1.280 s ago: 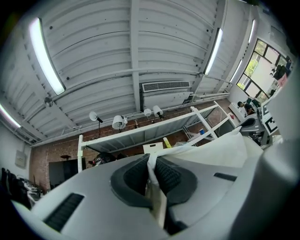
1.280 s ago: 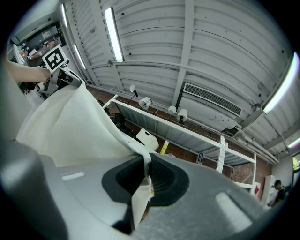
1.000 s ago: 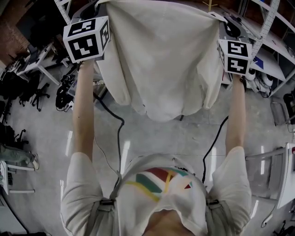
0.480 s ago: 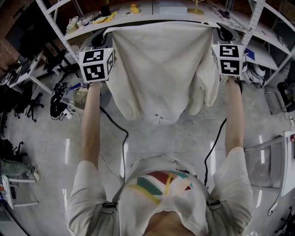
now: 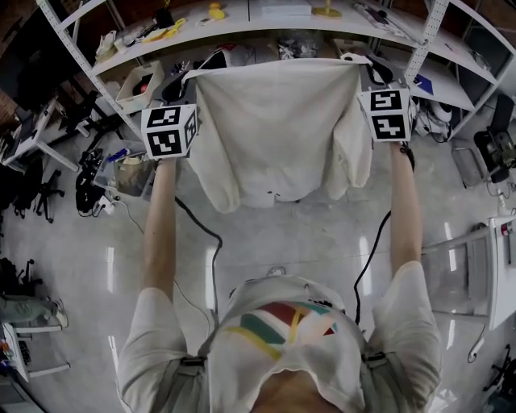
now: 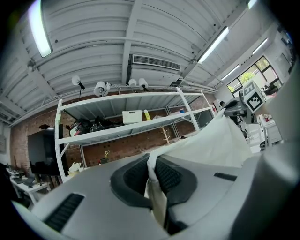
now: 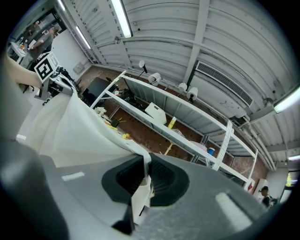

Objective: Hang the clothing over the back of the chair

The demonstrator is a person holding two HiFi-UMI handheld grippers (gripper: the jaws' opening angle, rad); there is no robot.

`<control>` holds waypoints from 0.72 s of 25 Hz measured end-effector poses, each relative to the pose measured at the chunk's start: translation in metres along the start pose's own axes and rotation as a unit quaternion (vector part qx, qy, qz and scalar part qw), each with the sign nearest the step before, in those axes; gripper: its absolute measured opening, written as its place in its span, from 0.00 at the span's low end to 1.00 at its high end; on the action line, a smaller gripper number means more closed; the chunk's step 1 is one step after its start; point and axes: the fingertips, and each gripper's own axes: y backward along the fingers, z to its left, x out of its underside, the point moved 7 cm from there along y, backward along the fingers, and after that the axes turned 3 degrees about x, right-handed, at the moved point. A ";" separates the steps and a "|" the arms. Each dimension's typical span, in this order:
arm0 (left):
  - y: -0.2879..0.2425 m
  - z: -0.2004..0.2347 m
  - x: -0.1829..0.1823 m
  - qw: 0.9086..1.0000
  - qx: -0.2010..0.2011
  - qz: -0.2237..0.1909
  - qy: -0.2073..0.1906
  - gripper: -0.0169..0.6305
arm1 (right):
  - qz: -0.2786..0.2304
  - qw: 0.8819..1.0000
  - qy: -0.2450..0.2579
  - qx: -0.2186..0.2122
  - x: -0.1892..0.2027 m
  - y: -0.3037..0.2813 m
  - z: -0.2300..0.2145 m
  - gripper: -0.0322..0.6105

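A cream garment (image 5: 278,129) hangs spread wide in front of me, its hem and sleeves dangling above the floor. My left gripper (image 5: 185,81) is shut on its top left corner, below which sits that gripper's marker cube (image 5: 169,131). My right gripper (image 5: 364,68) is shut on the top right corner. In the left gripper view the cloth (image 6: 220,140) runs from the left gripper's (image 6: 152,176) dark pads (image 6: 168,177) off to the right. In the right gripper view the cloth (image 7: 70,126) is pinched by the right gripper (image 7: 144,180) and stretches left. No chair back is clearly visible.
White shelving (image 5: 266,24) loaded with small items stands just beyond the garment. Black cables (image 5: 211,242) trail over the glossy floor. Office chairs (image 5: 40,193) and desks crowd the left side. A pale metal frame (image 5: 480,274) stands at the right edge.
Both grippers have come down with the garment still stretched between them. The shelving behind it has come into view above the cloth's top edge.
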 end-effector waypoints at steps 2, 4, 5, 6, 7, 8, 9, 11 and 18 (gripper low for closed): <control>-0.001 0.001 0.011 1.000 0.002 0.009 0.004 0.06 | 0.010 1.000 0.002 -0.009 0.008 -0.003 0.009 0.07; -0.002 0.001 0.024 1.000 0.004 0.021 0.009 0.06 | 0.019 1.000 0.003 -0.018 0.016 -0.006 0.018 0.07; -0.003 0.001 0.030 1.000 0.005 0.026 0.012 0.06 | 0.024 0.999 0.002 -0.022 0.020 -0.007 0.023 0.07; -0.003 0.002 0.036 0.999 0.007 0.032 0.013 0.06 | 0.027 0.999 0.001 -0.026 0.024 -0.009 0.027 0.07; -0.004 0.003 0.042 0.999 0.008 0.037 0.013 0.06 | 0.031 0.999 0.000 -0.030 0.028 -0.010 0.033 0.07; -0.004 0.004 0.049 0.999 0.009 0.043 0.014 0.06 | 0.035 0.999 -0.001 -0.033 0.033 -0.012 0.038 0.07; -0.005 0.004 0.055 0.999 0.010 0.049 0.015 0.06 | 0.040 0.999 -0.003 -0.037 0.037 -0.013 0.044 0.07; -0.005 0.005 0.070 0.998 0.012 0.061 0.017 0.06 | 0.051 0.998 -0.003 -0.046 0.047 -0.016 0.055 0.07; -0.007 0.004 0.109 0.995 0.019 0.087 0.037 0.06 | 0.082 0.994 -0.001 -0.067 0.068 -0.022 0.081 0.07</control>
